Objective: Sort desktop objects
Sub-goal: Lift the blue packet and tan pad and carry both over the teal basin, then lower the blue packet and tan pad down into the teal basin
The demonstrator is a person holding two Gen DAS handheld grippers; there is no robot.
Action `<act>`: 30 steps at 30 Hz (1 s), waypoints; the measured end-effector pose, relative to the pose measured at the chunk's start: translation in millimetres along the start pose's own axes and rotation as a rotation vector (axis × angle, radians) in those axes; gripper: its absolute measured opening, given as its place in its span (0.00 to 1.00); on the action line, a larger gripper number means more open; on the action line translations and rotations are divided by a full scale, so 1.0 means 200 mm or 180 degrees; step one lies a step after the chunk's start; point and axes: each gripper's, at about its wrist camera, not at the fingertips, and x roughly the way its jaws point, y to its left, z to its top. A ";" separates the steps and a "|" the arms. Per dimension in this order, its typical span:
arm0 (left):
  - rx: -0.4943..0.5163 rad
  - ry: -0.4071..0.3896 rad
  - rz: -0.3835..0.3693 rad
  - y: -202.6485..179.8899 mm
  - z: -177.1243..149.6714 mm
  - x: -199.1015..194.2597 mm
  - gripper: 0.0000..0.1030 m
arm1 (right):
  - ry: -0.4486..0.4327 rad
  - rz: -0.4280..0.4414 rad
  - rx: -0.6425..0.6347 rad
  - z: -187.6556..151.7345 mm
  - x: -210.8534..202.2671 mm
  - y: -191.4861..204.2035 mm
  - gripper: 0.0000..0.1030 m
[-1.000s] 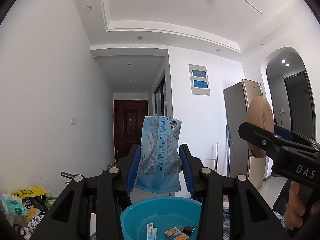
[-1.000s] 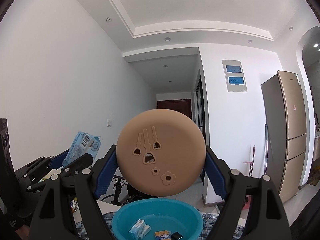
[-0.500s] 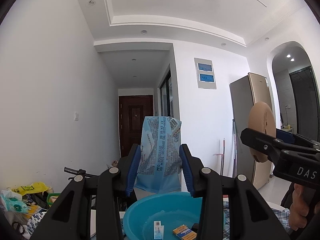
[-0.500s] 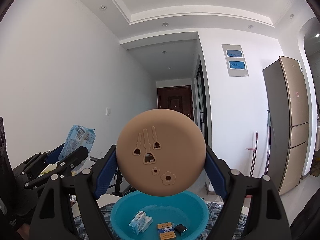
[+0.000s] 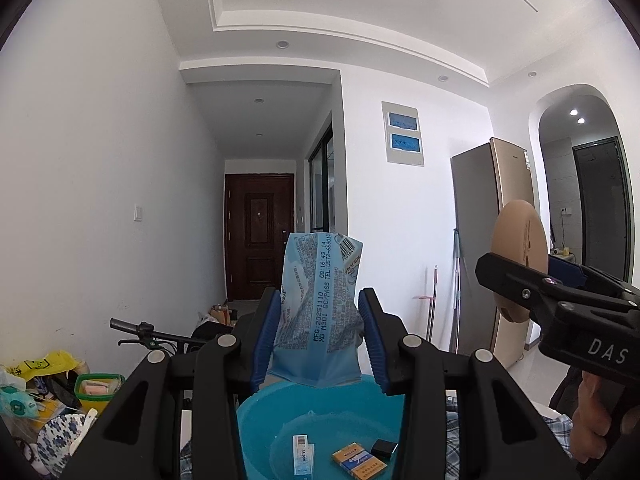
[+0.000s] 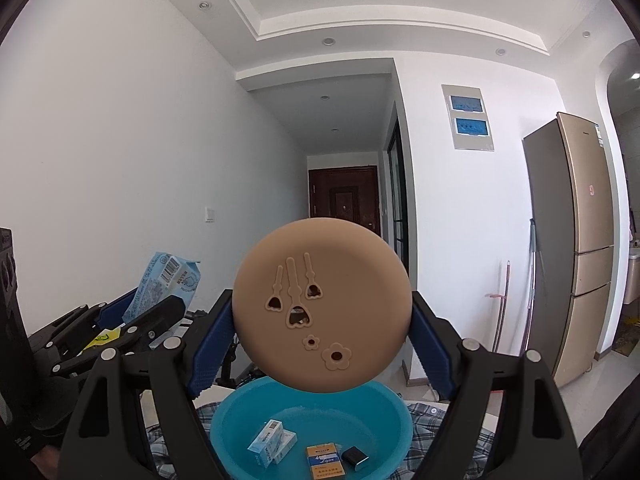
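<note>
1. Left tongs (image 5: 319, 330) clamp a crinkly blue printed pouch (image 5: 318, 312), upright above the round blue plastic basin (image 5: 260, 412)
2. Right tongs (image 6: 322, 340) clamp a smooth tan disc (image 6: 320, 280) over the basin, right of the pouch

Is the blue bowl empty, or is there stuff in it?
Not empty. The blue bowl has a little white-and-blue box, a yellow box and a small black thing lying on its bottom.
</note>
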 end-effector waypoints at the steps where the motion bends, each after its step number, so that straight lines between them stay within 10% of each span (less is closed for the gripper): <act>1: 0.0013 0.0026 0.0019 0.00 -0.01 0.03 0.41 | 0.0043 -0.0014 -0.0001 -0.01 0.03 -0.01 0.78; 30: -0.0238 0.1655 0.0128 0.10 -0.61 0.96 0.41 | 0.1616 -0.0222 0.0094 -0.47 0.89 -0.22 0.78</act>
